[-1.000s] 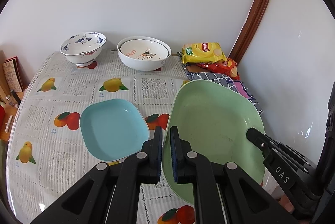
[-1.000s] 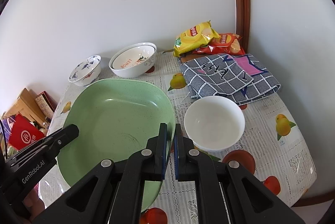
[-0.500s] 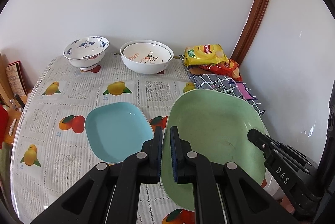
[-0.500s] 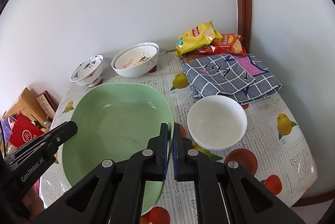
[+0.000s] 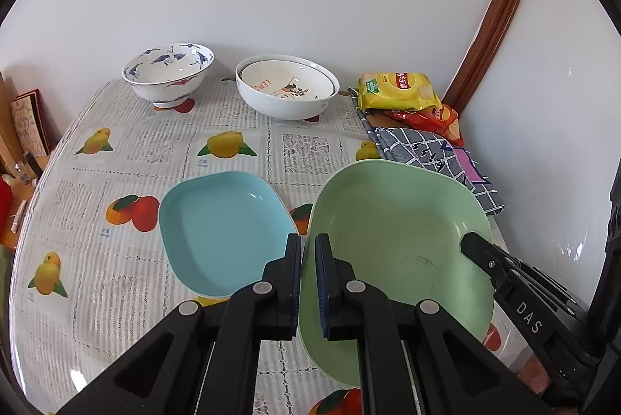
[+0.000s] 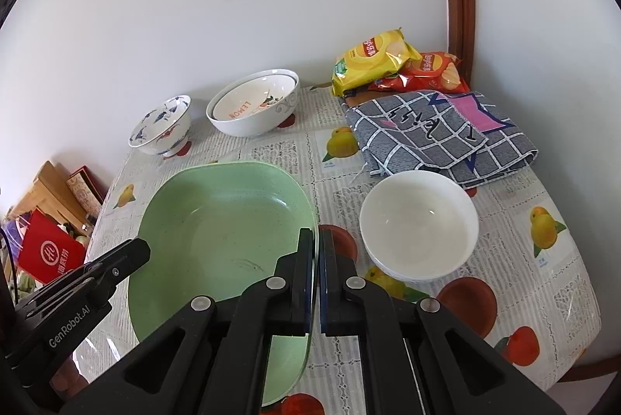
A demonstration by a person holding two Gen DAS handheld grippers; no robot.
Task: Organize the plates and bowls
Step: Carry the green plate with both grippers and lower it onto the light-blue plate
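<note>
A large green plate (image 5: 396, 240) (image 6: 225, 221) hangs between both grippers over the fruit-print tablecloth. My left gripper (image 5: 307, 244) is shut on its left rim, and my right gripper (image 6: 315, 236) is shut on its right rim. Each gripper also shows at the plate's far side in the other view, the right gripper (image 5: 473, 248) and the left gripper (image 6: 137, 252). Just left of the green plate a light blue plate (image 5: 221, 213) lies on the cloth. A plain white bowl (image 6: 419, 224) stands to the right. At the back sit a blue-patterned bowl (image 5: 169, 71) and two nested white bowls (image 5: 287, 91).
Yellow and red chip bags (image 6: 372, 61) and a folded checked cloth (image 6: 438, 135) fill the back right corner by the wall. Boxes and a red packet (image 6: 46, 252) stand beyond the table's left edge. The table's right edge (image 6: 582, 298) curves close to the white bowl.
Both views have shifted slightly over the table. The green plate stays pinched by both grippers. Nothing was let go or picked up.
</note>
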